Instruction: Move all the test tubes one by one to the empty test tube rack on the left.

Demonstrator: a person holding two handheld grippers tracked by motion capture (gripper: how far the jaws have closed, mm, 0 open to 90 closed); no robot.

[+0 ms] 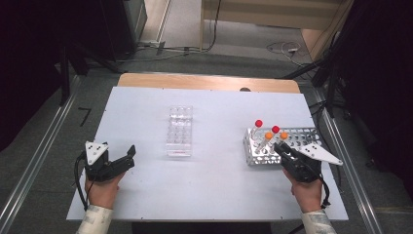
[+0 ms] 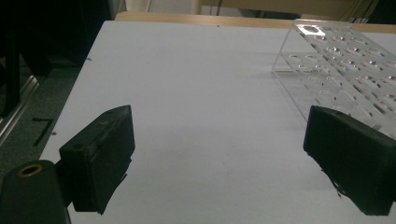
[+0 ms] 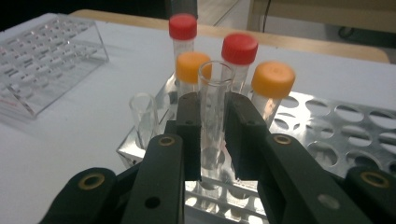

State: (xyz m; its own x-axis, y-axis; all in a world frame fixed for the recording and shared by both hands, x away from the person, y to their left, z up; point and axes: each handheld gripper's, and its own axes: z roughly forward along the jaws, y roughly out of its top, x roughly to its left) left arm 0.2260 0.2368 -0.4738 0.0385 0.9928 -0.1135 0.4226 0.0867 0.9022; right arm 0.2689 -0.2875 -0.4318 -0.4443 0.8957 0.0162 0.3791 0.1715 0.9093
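Right gripper (image 3: 212, 140): nearest in its own view; the two black jaws are pressed onto an uncapped clear tube (image 3: 214, 116), pinching it at mid-height.
Held tube: upright between the jaws, open mouth above them, foot down at the metal rack (image 3: 336, 135), near-left corner.
Second open tube (image 3: 142, 116): also uncapped, standing just left of the jaws in the same corner, apart from them.
Capped tubes: four in all, right behind the held one — two orange caps (image 3: 194, 66) (image 3: 273, 78), two red caps (image 3: 183, 26) (image 3: 239, 48); the red pair stands farther back.
Tube count: six, all at the rack's left end.
Metal rack: one, perforated, its rows of holes to the right standing open.
Left gripper (image 2: 219, 158): jaws spread wide over bare white table (image 2: 196, 93), holding nothing; well apart from the metal rack.
Clear plastic rack (image 2: 345, 60): one, ahead and right of the left gripper, mid-table in the high view.
Hands: two, one on each gripper, at the near edge.
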